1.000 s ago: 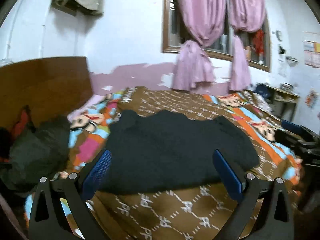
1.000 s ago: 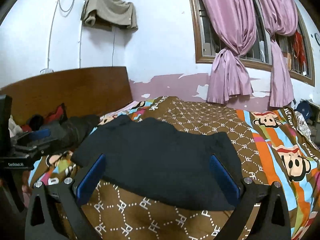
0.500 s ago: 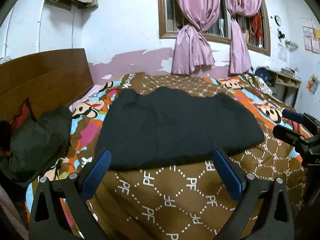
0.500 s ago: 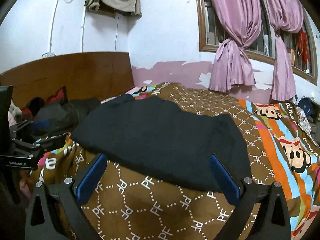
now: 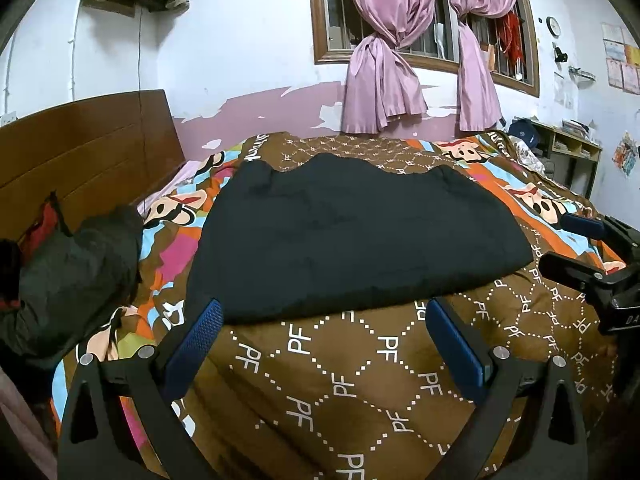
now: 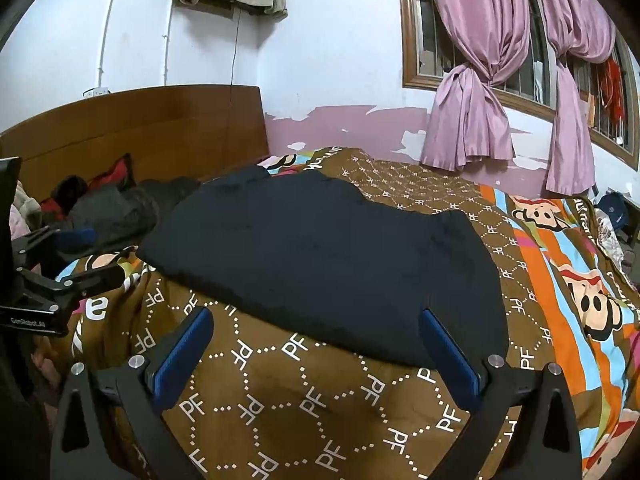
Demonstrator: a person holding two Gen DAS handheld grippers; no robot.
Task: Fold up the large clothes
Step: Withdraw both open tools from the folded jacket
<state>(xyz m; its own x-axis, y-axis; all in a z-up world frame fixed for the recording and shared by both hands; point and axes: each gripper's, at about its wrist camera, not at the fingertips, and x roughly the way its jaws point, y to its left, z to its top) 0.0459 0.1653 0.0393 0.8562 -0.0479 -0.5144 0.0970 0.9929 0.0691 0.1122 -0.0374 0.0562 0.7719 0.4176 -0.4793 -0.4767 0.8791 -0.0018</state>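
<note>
A large black garment (image 5: pixel 352 236) lies folded flat on the brown patterned bedspread (image 5: pixel 360 380); it also shows in the right wrist view (image 6: pixel 332 256). My left gripper (image 5: pixel 324 340) is open and empty, hovering over the bedspread just short of the garment's near edge. My right gripper (image 6: pixel 316 344) is open and empty, also just short of the near edge. The right gripper also appears at the right edge of the left wrist view (image 5: pixel 592 260). The left gripper appears at the left edge of the right wrist view (image 6: pixel 52 280).
A dark heap of clothes (image 5: pixel 68 272) lies at the left by the wooden headboard (image 5: pixel 80 160). Pink curtains (image 5: pixel 384 60) hang at the window behind the bed. A small desk (image 5: pixel 560 148) stands at the far right.
Both grippers have pulled back and risen from the garment, which now lies farther ahead. More brown bedspread shows between the fingers and the garment.
</note>
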